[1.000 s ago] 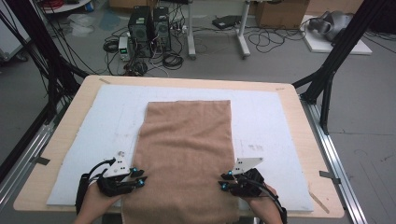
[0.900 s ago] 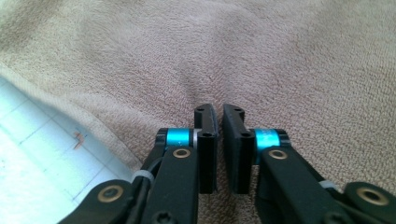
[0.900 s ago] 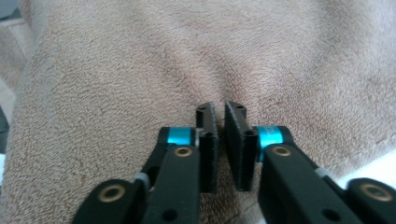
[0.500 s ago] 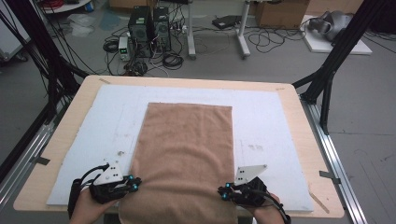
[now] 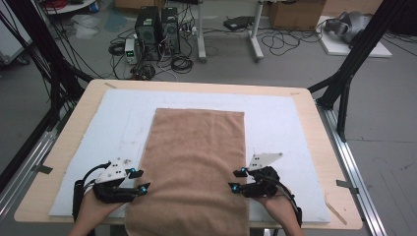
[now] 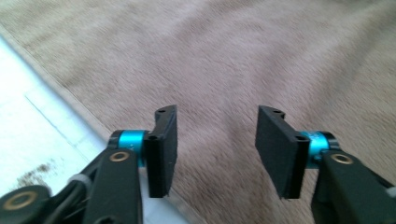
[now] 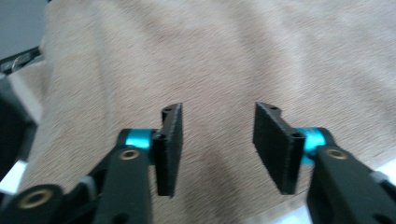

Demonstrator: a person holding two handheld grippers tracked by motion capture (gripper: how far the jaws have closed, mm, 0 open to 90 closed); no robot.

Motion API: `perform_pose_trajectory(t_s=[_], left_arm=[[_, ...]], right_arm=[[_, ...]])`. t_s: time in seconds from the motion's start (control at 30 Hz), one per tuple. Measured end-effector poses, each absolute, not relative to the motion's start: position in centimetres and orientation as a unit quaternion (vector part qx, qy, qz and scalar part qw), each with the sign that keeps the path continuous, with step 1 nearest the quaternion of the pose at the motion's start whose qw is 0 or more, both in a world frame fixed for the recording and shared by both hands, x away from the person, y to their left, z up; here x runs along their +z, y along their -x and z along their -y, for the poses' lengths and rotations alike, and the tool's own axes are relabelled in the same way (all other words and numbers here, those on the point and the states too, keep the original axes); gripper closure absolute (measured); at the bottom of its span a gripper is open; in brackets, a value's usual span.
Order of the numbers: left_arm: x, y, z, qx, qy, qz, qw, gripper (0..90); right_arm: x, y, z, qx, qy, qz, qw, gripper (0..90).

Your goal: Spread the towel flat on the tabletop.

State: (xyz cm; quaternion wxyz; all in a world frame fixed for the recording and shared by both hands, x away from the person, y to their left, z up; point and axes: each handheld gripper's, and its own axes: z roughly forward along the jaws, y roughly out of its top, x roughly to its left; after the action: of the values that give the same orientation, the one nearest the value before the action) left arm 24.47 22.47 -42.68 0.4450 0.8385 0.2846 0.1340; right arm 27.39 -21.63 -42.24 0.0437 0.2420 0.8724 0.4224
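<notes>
A brown towel [image 5: 194, 169] lies flat on the white mat [image 5: 285, 123] that covers the table [image 5: 322, 147], its long axis running from the person's edge straight toward the far side, with its near end hanging over the table's front edge. The left gripper [image 5: 138, 181] sits at the towel's left edge near that end and the right gripper [image 5: 237, 180] at its right edge, both pointing inward across the cloth. Both sets of jaws have just been opening and now stand about half apart; in the gripper views the pads [image 6: 163, 149] hover above the pile with nothing pinched between them. This looks like the release after laying the towel out straight. The next move likely calls for a fresh grip on two corners or edges, taken evenly, so that a fold stays square.
</notes>
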Motion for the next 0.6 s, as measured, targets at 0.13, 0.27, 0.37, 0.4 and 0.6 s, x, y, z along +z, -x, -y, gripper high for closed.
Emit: perform_pose_trajectory(t_s=[0.13,0.27,0.37,0.4,0.6], left_arm=[[-42.5,-25.2,-22.2,0.137,-0.833,-0.293,0.449,43.4],[-42.3,-25.9,-22.3,0.134,-0.831,-0.303,0.447,38.9],[-42.0,-26.3,-22.4,0.133,-0.827,-0.306,0.453,37.9],[-41.9,-26.4,-22.5,0.136,-0.825,-0.308,0.454,37.2],[-41.5,-26.9,-22.8,0.141,-0.813,-0.319,0.466,33.3]], right_arm=[[-41.9,-28.6,21.6,0.428,-0.257,-0.865,0.050,37.2],[-41.5,-29.3,21.7,0.441,-0.270,-0.854,0.050,29.3],[-41.3,-29.7,21.7,0.444,-0.276,-0.851,0.054,26.2],[-41.3,-29.8,21.6,0.444,-0.275,-0.851,0.055,25.2],[-40.6,-30.9,21.5,0.452,-0.282,-0.844,0.062,18.4]])
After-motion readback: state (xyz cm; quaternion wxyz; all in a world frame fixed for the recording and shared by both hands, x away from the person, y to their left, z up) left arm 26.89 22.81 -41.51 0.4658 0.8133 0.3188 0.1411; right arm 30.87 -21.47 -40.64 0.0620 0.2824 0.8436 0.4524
